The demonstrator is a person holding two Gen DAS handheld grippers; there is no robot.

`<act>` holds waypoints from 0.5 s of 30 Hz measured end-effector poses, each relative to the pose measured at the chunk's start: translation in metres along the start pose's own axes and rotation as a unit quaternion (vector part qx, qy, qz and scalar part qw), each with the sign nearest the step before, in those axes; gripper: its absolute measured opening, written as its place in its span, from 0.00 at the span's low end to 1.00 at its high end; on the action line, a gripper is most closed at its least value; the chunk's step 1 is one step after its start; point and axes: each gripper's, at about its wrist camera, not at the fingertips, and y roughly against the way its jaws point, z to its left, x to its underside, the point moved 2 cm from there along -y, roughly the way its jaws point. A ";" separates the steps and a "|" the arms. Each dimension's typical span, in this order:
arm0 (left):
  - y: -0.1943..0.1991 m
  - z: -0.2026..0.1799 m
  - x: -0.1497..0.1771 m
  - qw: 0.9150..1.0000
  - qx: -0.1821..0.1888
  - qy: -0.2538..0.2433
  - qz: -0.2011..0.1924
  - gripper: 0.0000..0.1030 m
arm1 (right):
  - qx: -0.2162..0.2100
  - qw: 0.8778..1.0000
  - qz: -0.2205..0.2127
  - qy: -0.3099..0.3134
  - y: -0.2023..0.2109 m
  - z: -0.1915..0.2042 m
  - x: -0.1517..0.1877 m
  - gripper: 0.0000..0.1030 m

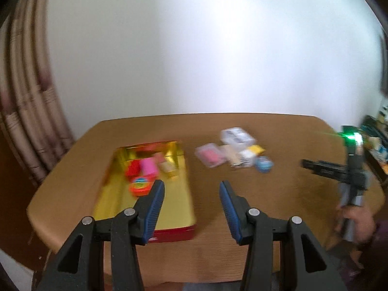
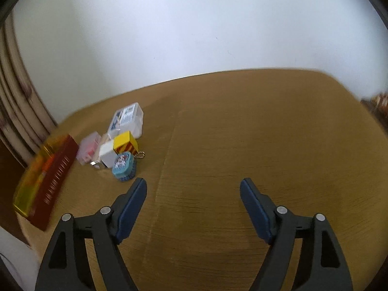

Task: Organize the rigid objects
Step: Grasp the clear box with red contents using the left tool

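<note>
A brown table [image 2: 242, 133] stands against a white wall [image 2: 194, 29], striped curtain [image 1: 26, 101] hanging beside it.

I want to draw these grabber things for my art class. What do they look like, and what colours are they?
Each has two black plastic fingers shaped like long triangles with cut-out holes, silver round bolts at the joints, and ribbed blue pads on the inner faces. That goes for the left gripper and the right gripper. Seen from the side, the right one has a black body, a grey handle and a glowing green light on top.
</note>
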 end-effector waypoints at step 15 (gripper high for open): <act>-0.147 -0.041 -0.074 0.988 0.055 0.049 0.135 0.48 | -0.076 0.997 0.002 -0.028 0.001 -0.001 -0.002 0.81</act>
